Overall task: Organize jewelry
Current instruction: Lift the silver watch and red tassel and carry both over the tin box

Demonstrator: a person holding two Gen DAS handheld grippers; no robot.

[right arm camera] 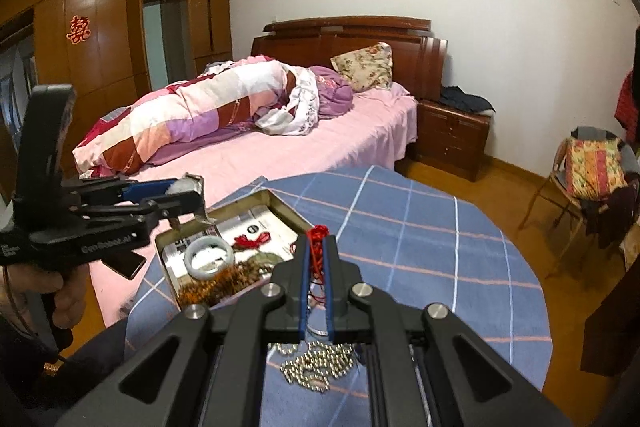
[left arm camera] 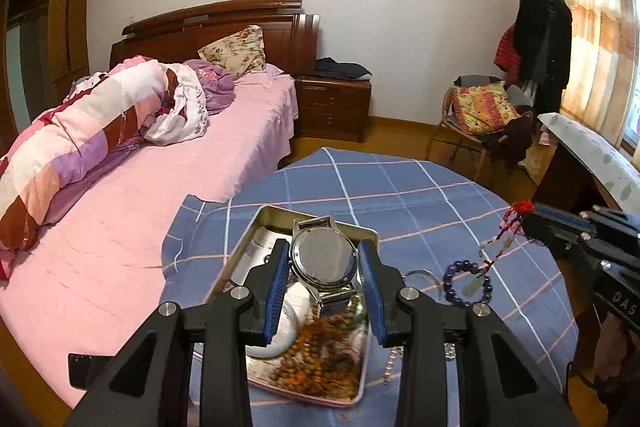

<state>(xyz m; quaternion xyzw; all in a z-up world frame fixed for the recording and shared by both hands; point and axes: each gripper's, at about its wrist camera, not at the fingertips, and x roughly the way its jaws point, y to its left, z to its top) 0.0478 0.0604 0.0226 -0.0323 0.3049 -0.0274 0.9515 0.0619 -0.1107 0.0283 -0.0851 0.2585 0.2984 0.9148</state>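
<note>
My left gripper (left arm camera: 324,247) is shut on a silver wristwatch (left arm camera: 324,259), held above the open metal tin (left arm camera: 316,217). The tin (right arm camera: 256,198) holds a pale jade bangle (right arm camera: 209,257), brown beads (left arm camera: 320,363) and a red knot (right arm camera: 252,239). My right gripper (right arm camera: 317,241) is shut on a red cord necklace (right arm camera: 316,231), which hangs with pale beads and a jade pendant (left arm camera: 471,287) over a purple bead bracelet (left arm camera: 466,283). The right gripper also shows in the left wrist view (left arm camera: 528,217), to the right of the tin.
A round table with a blue checked cloth (left arm camera: 420,195) carries everything. A silver bead chain (right arm camera: 316,367) lies under my right gripper. A silver bangle (left arm camera: 422,277) lies beside the tin. The pink bed (left arm camera: 132,195) is to the left, a chair (right arm camera: 592,167) at the right.
</note>
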